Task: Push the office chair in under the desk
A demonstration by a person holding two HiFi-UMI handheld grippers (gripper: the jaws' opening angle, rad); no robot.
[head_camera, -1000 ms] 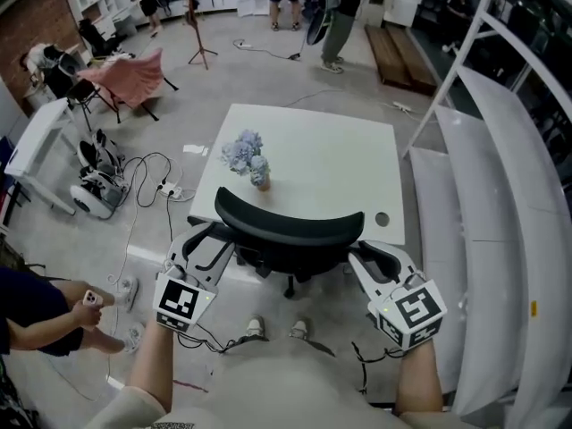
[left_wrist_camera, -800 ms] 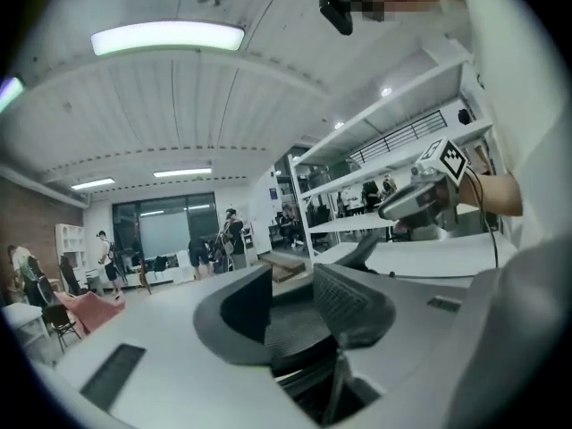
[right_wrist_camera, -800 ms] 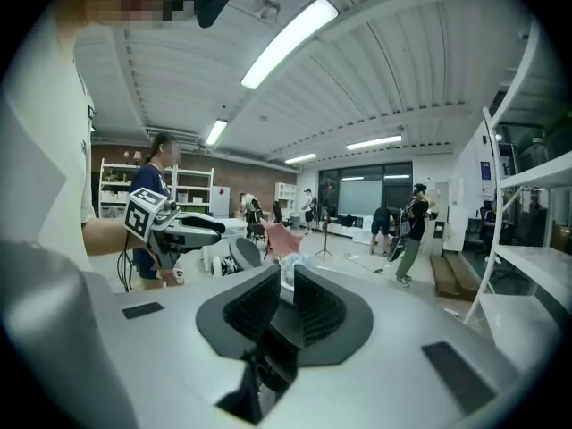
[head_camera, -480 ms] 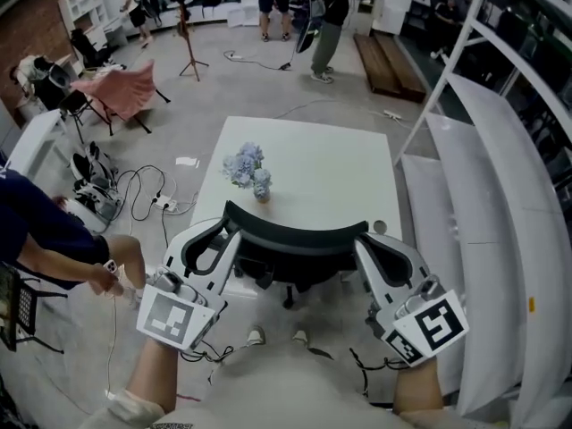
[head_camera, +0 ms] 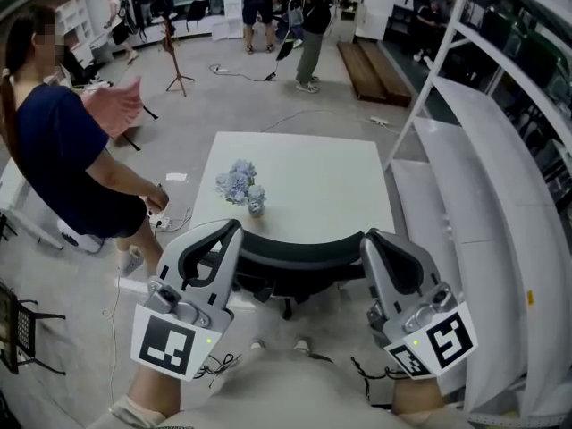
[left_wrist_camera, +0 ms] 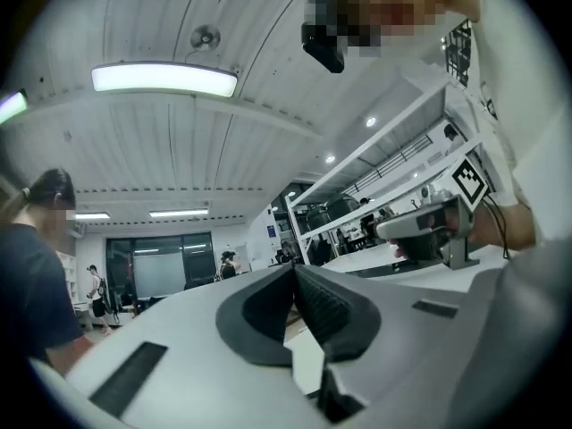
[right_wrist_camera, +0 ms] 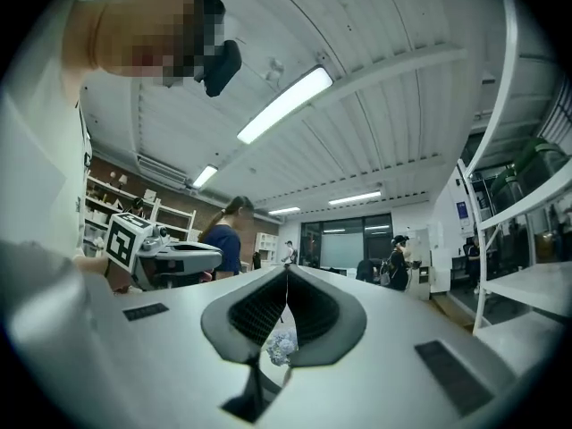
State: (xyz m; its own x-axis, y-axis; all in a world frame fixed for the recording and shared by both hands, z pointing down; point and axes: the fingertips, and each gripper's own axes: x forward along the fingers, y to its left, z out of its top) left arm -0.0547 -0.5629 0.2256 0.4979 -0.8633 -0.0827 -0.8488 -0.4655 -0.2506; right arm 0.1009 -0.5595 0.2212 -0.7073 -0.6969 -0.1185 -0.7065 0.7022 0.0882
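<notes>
Your left gripper has its jaws pressed together, tip to tip. The left gripper view shows only a narrow slit of background lower down between them and nothing held. Your right gripper is closed the same way. Through the small gap below its tips, the right gripper view shows a bit of the pale blue flowers.

The office chair stands at the near edge of the worktop, with its black curved backrest running along that edge. From the head view, your left gripper's tip lies at the backrest's left end and your right gripper's tip at its right end. You cannot tell whether either one touches it.

The backrest and both grippers cover most of the seat, so how far it reaches under the worktop is hidden. Only a dark part of the base shows below it, on the floor.

The flowers stand upright toward the near left corner of the worktop, but their holder is too small to make out.

The near right corner of the worktop is cut off behind your right gripper. Each gripper's cube carries black-and-white square marker patterns, which are shapes rather than words. A blue sign in the right gripper view is too small to read.

A person in a navy top stands left of the worktop, partly cut by the frame edge. More people stand far beyond it, small and indistinct. White shelving runs along the right.
</notes>
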